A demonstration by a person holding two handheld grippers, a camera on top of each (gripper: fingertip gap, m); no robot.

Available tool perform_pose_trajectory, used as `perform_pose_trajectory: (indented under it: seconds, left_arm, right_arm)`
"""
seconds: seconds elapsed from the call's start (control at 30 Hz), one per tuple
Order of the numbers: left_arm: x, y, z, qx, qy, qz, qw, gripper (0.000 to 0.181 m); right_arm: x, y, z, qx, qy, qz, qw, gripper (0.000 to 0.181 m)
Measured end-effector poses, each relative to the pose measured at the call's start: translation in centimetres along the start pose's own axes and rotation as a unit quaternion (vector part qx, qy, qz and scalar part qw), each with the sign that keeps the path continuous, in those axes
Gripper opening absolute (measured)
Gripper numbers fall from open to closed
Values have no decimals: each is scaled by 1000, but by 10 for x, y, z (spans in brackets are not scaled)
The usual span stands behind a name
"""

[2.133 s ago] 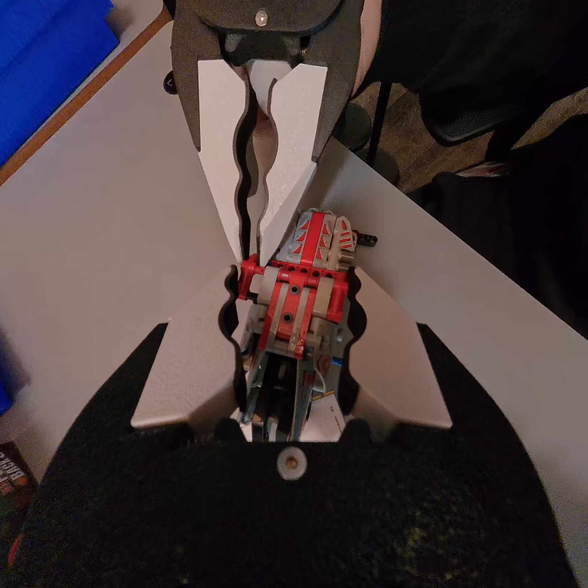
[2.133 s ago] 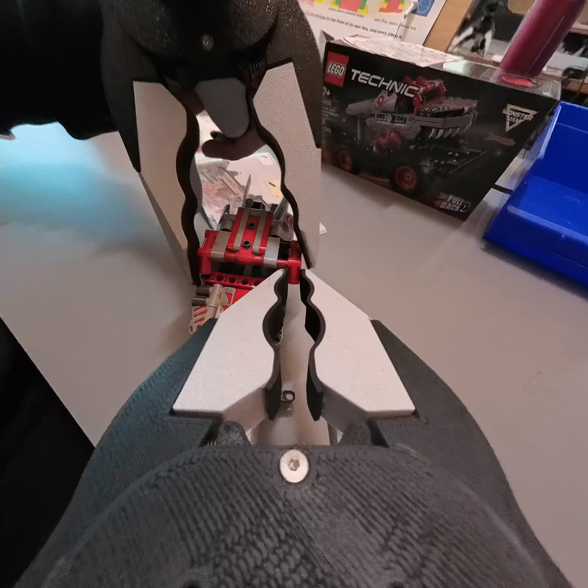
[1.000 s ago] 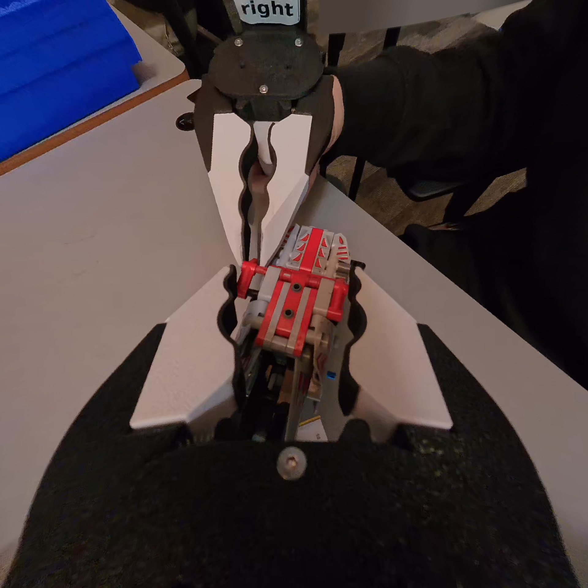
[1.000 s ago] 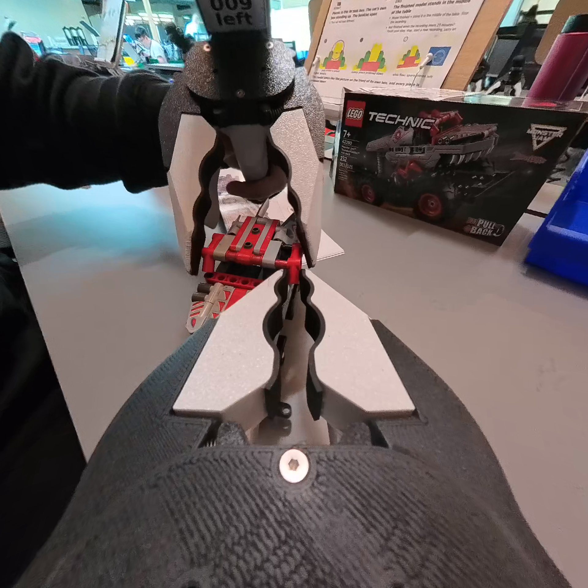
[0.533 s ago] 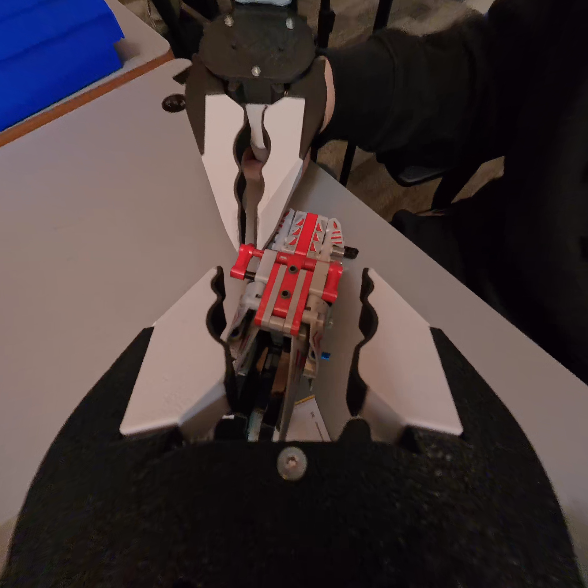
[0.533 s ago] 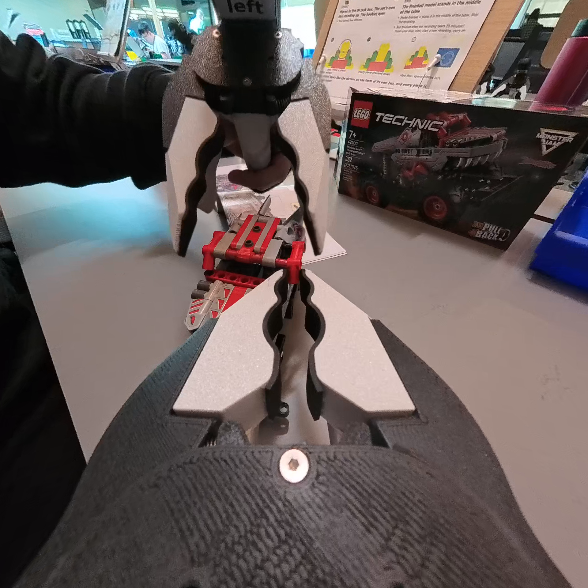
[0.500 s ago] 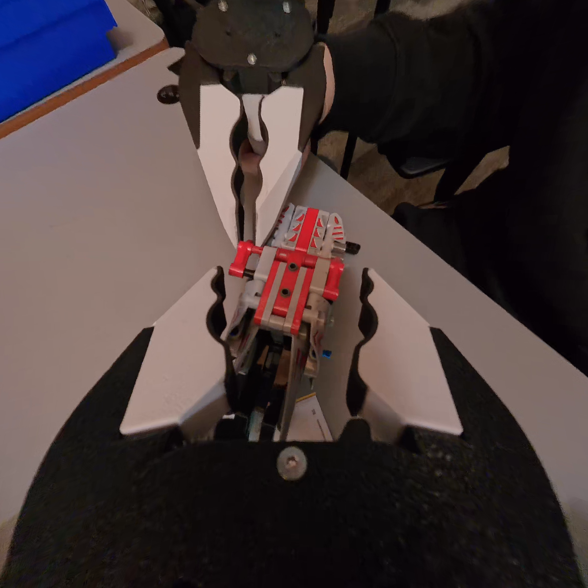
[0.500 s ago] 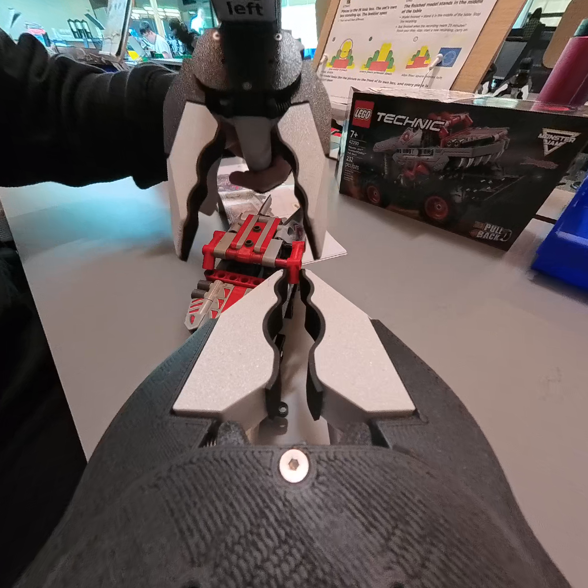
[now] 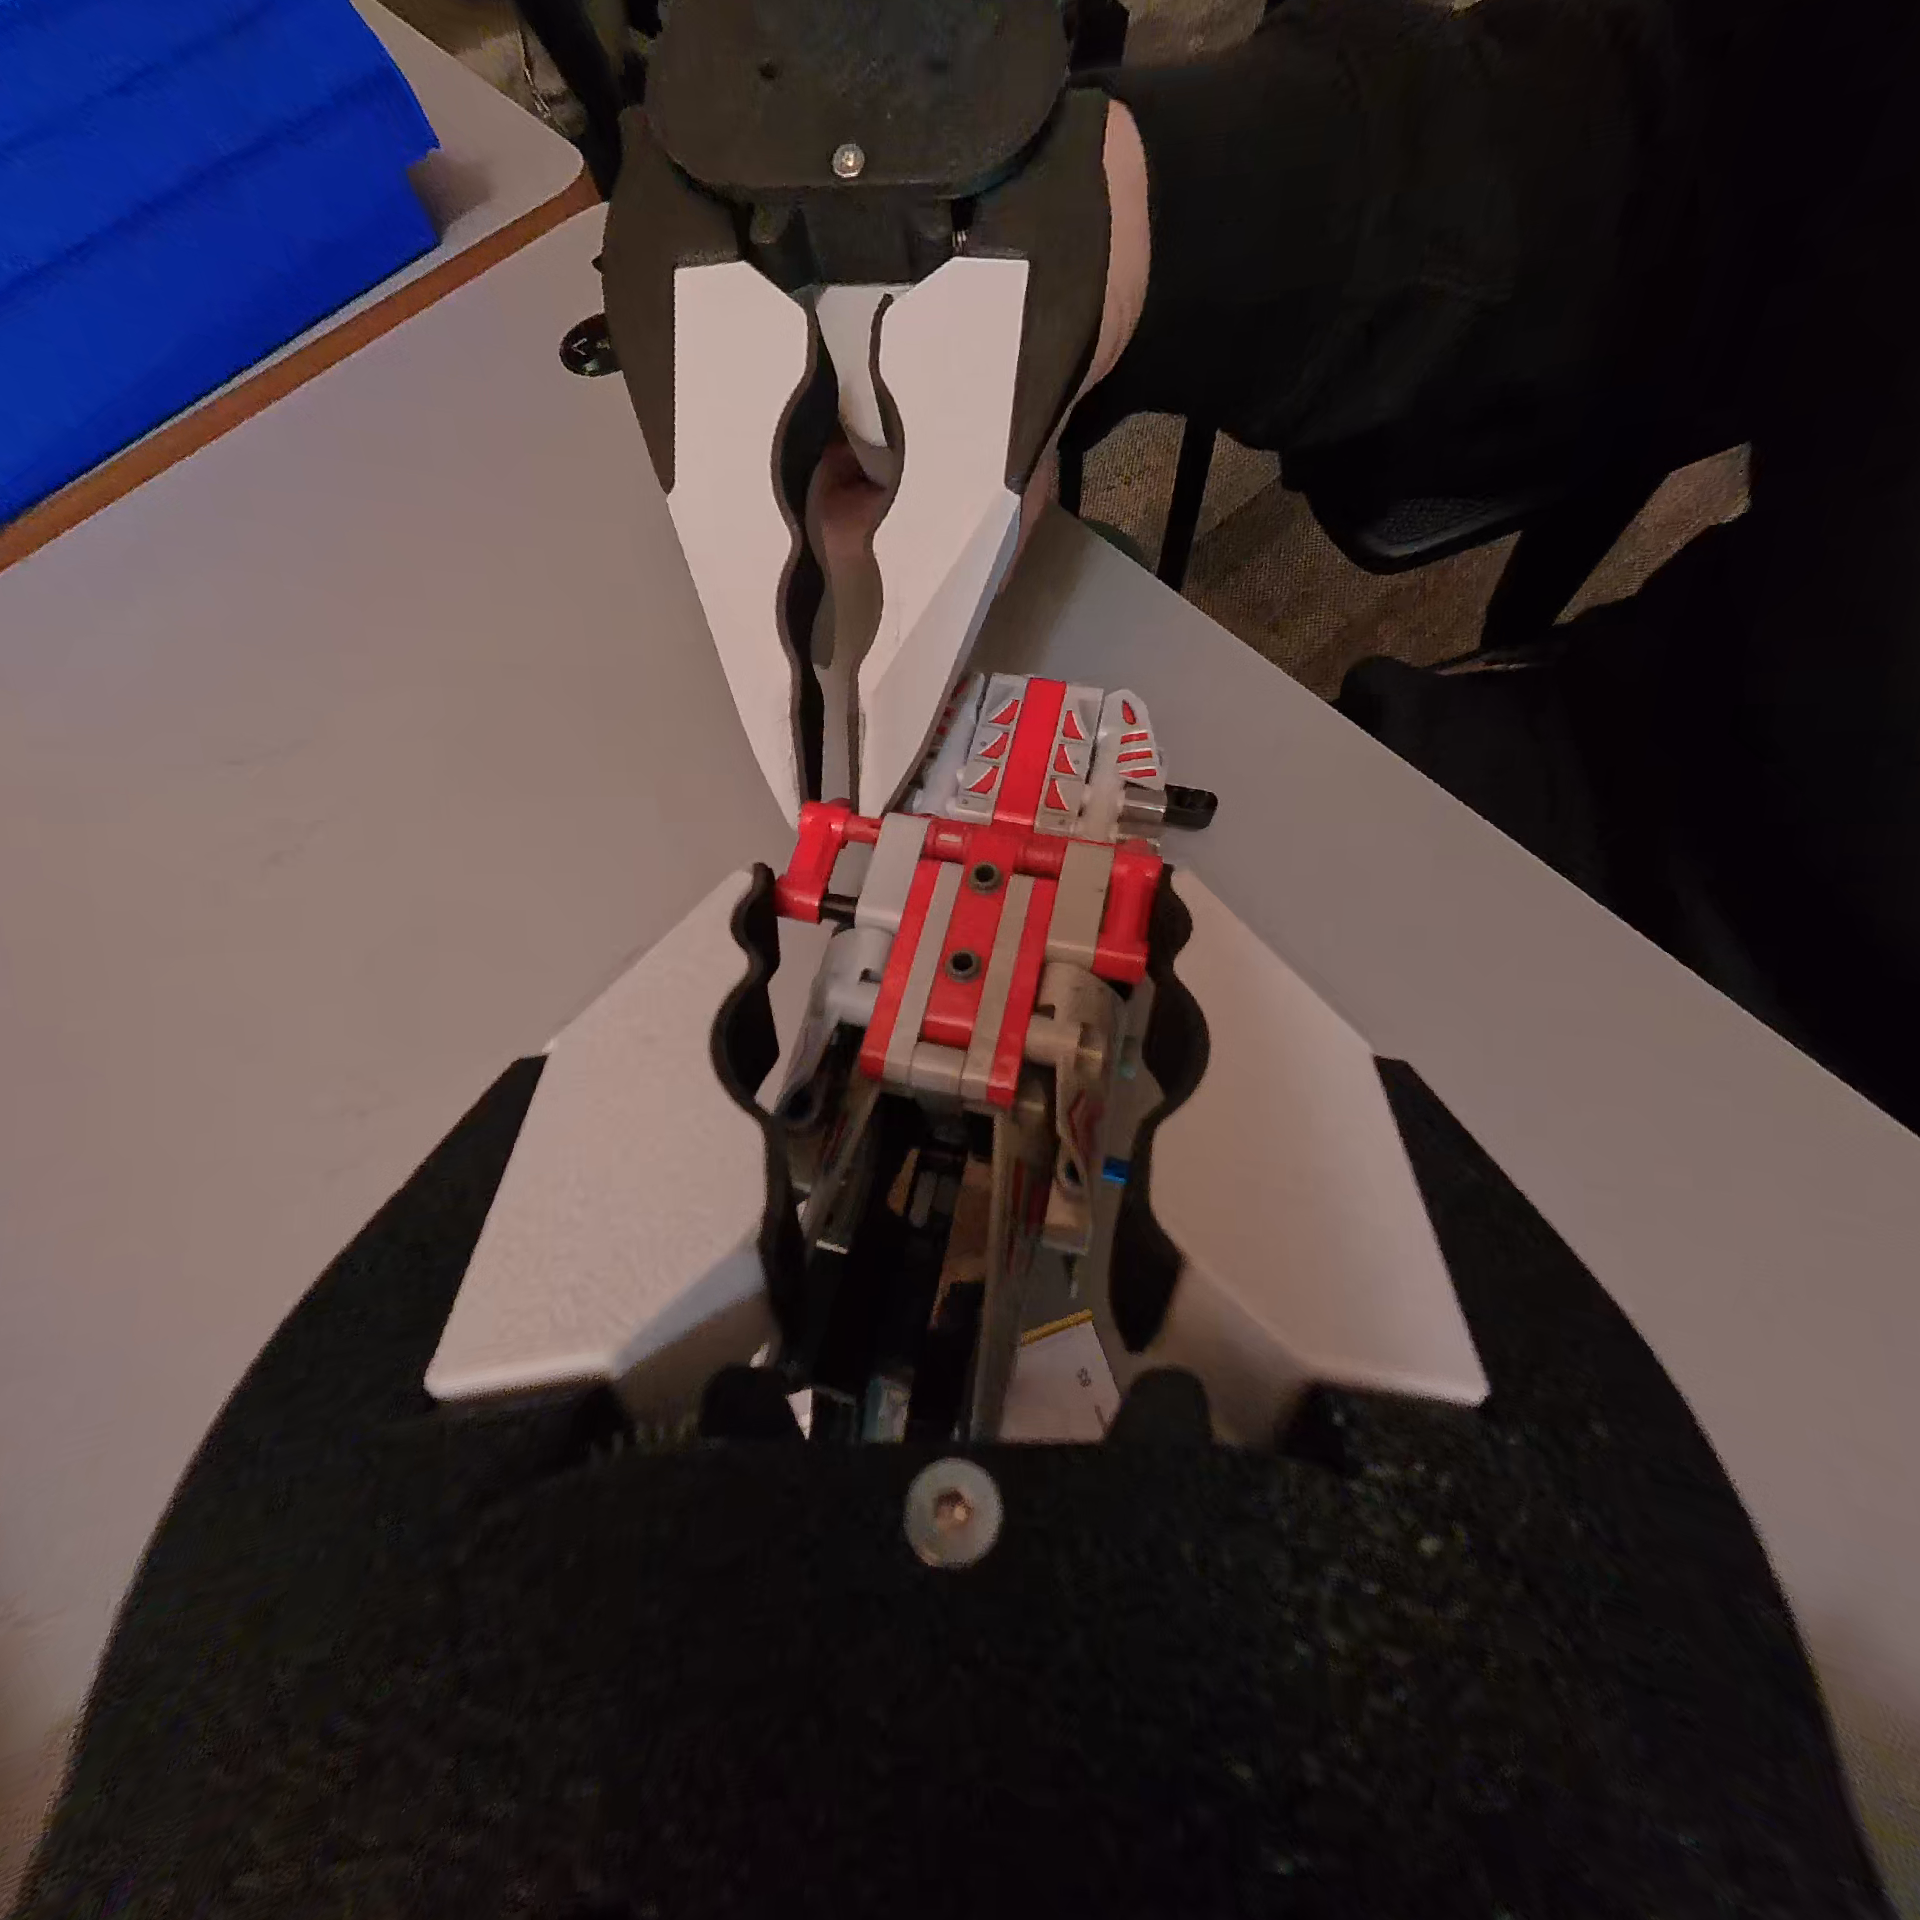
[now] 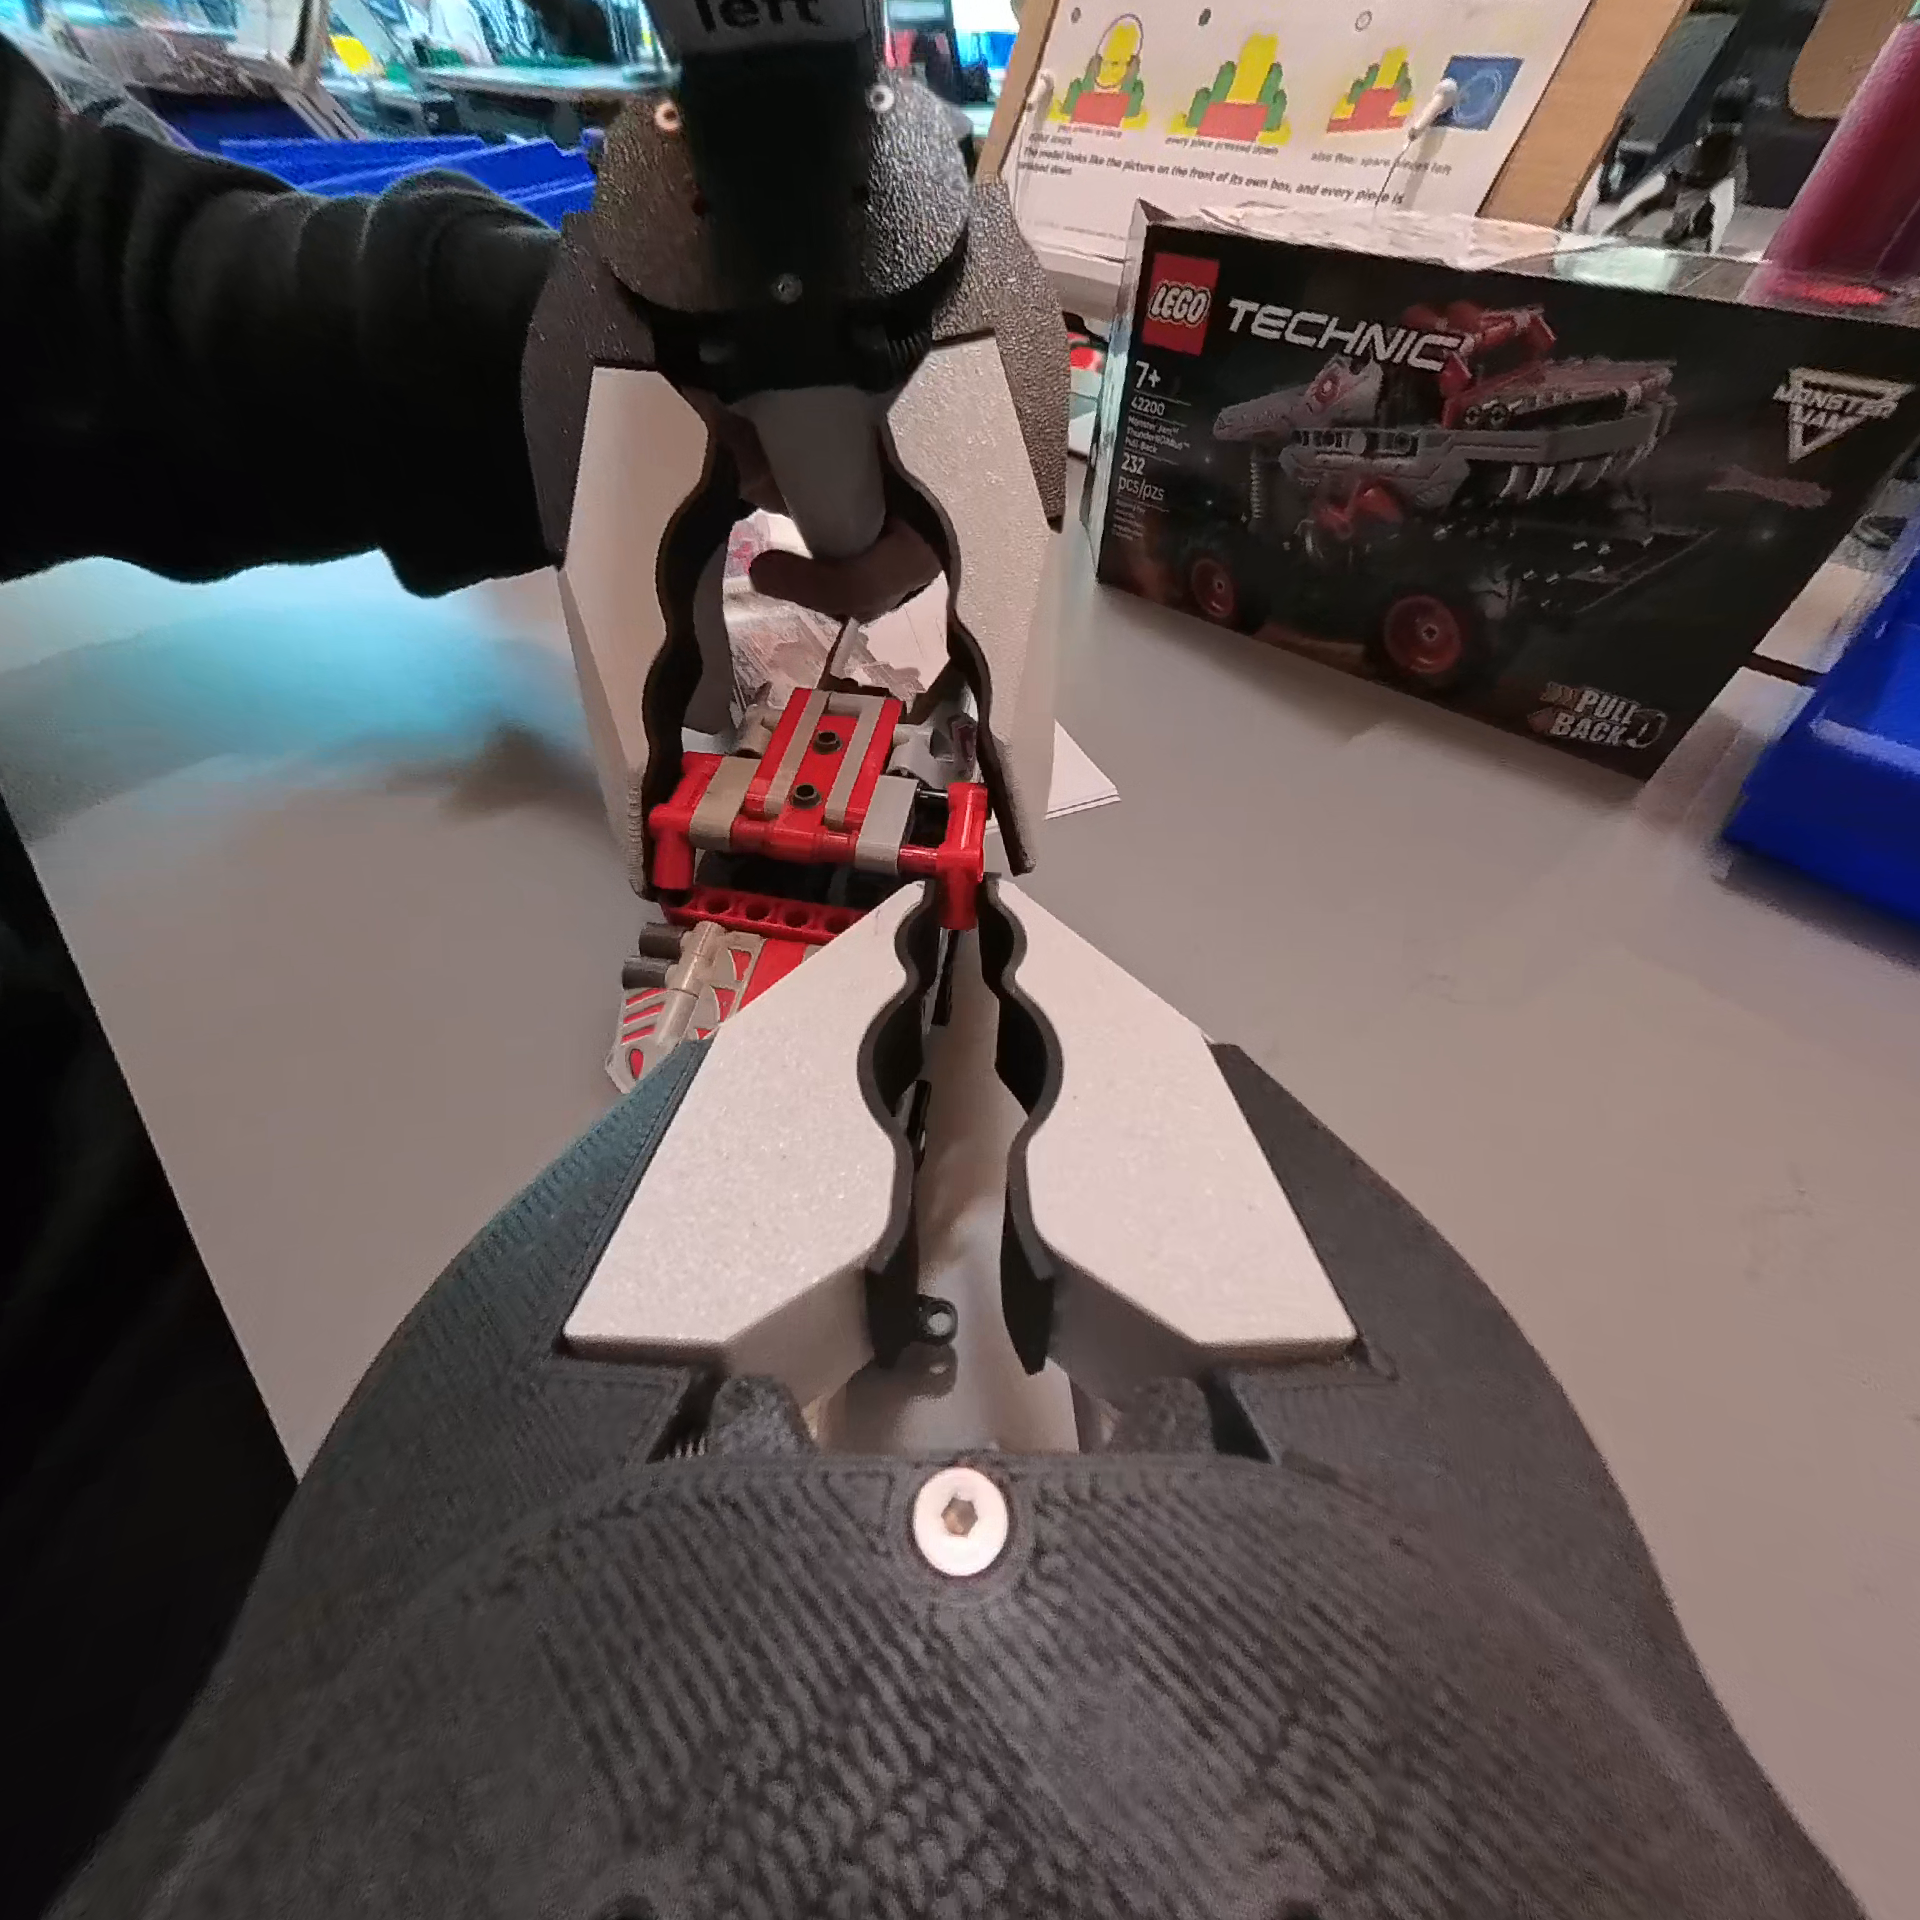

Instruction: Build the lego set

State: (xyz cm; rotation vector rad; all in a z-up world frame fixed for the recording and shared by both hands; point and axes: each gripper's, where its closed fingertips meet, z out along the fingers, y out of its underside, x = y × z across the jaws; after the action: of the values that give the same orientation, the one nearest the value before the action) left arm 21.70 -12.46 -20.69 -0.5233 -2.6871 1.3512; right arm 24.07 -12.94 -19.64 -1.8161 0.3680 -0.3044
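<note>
On the grey surface (image 10: pixel 1403 1039), near its front edge, sits the lego model (image 9: pixel 987 966): a red-and-grey body w/ striped top panel, roll-bar-like red frame and toothed grey panels at one end. Looks partly built. Body shell is mostly together, but no wheels visible on it, whereas the box art shows a wheeled truck, so chassis/wheels prob. still to go. Underside is hidden, can't tell for sure.

Left hand-held gripper (image 9: pixel 961 904) is closed around the model's body, pads touching the red frame on both sides, steadying it. Right hand-held gripper (image 10: pixel 951 899) is nearly closed, tips pinching the red connector (image 9: pixel 816 857) at one end of the cross bar. Seemingly seating or adjusting that piece; whether it's fully pushed in, can't tell.

Count:
- 1 model, 1 red connector being worked
- 2 hand-held grippers, each held by a person in dark sleeves
- 1 set box (image 10: pixel 1507 468) standing behind, well apart from the model
- 1 white sheet (image 10: pixel 1075 779), just behind the model, partly hidden
- blue bins: 1 at right (image 10: pixel 1849 790), more in the bkgd
- 1 instruction board (image 10: pixel 1299 104) propped behind the box
- no loose pieces visible on the surface in either view
</note>
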Motion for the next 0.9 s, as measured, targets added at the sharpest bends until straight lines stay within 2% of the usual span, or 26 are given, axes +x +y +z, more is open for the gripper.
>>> perform_pose_trajectory:
  seconds: [0.27, 0.53, 0.7, 0.9]
  left_arm:
    - [1, -1, 1, 4, 2, 6, 1000, 69]
    - [2, 0, 1, -5, 6, 14, 1000, 69]
    - [4, -1, 0, -5, -2, 42, 999, 70]
    - [2, 1, 1, -8, 10, 7, 1000, 69]
  right_arm:
    - [-1, -1, -2, -58, 28, -63, 996, 6]
    - [-2, 1, -2, -68, 26, -56, 996, 6]
    - [-6, -1, -3, -41, -6, 2, 999, 6]
    - [-3, 2, 0, -38, -8, 37, 999, 6]
